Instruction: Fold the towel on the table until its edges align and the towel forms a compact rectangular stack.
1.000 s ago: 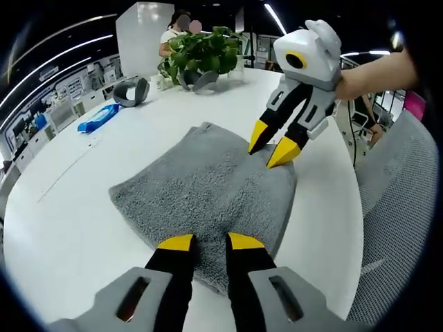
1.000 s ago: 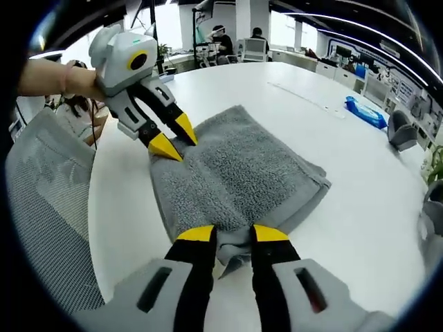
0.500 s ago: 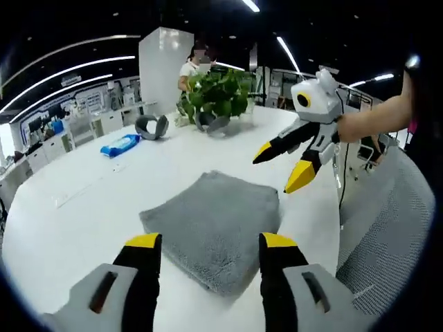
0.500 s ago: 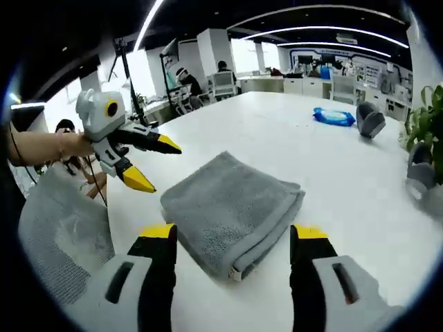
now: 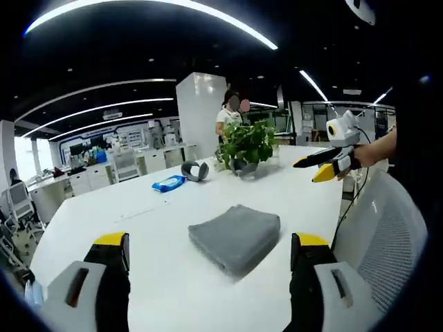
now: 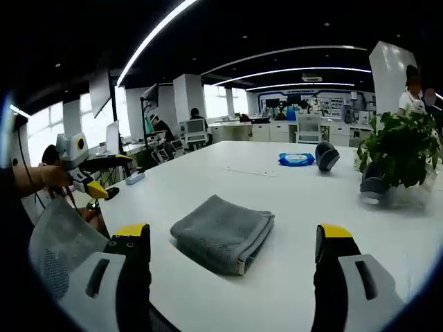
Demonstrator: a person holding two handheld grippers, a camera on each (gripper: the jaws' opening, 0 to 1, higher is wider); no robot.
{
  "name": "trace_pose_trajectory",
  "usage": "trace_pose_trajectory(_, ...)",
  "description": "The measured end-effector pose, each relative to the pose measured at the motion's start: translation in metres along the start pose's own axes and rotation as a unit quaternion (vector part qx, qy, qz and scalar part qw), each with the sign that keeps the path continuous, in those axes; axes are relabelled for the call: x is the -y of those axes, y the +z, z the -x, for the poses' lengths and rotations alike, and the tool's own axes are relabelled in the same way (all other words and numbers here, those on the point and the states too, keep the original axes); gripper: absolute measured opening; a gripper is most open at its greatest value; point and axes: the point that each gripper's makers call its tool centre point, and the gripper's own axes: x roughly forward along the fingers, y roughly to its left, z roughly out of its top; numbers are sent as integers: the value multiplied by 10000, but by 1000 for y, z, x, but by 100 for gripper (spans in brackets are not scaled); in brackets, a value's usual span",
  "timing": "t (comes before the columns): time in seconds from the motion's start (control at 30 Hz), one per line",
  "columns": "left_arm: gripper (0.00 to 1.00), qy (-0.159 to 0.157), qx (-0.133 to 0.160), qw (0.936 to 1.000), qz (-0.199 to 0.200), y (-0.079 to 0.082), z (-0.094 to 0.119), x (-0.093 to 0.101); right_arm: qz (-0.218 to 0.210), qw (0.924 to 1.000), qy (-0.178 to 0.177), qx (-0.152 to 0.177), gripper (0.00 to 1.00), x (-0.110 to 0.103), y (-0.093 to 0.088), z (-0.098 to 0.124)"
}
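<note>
Left gripper view: both tools (image 5: pixel 213 243) (image 6: pixel 234 231) gape wide above folded, unlabelled towel (image 5: pixel 236 233).

- Left gripper view: folded towel (image 5: pixel 236 238) sits mid-frame on the table (image 5: pixel 152 277), between the left gripper (image 5: pixel 211 249) jaws.
- Plant (image 5: pixel 248 144) is behind it, top centre; packet (image 5: pixel 167 184) further left.
- Right gripper (image 5: pixel 320 171) hangs at the right edge, well off the towel.
- Right gripper view: towel (image 6: pixel 223 232) centre, plant (image 6: pixel 403 149) far right, left gripper (image 6: pixel 111 174) far left.
</note>
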Motion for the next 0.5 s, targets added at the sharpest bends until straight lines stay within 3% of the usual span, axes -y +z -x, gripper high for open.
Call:
trace_pose_trajectory(0.23, 99, 442, 43, 9986, 301, -24, 13, -1, -164, 9998, -85, -43, 100, -18, -15, 12)
trace_pose_trajectory(0.27, 99, 526, 111, 9978, 399, -27, 14, -1, -108, 9999, -110, -73, 100, -20, -17, 12)
trace_pose_trajectory(0.33, 99, 471, -95, 9973, 549, -30, 13, -1, 313, 9992, -178, -172, 100, -18, -22, 13)
trace_pose_trajectory(0.37, 99, 562, -42, 9971, 516, -28, 12, -8, 561, 9980, -268, -133, 100, -15, -20, 13)
trace_pose_trajectory(0.43, 99, 433, 355, 9977, 377, -15, 9, -6, 673, 9972, -297, -96, 100, -13, -17, 12)
trace_pose_trajectory(0.5, 99, 464, 233, 9981, 339, -20, 11, -6, 672, 9974, -276, 11, 99, -15, -13, 13)
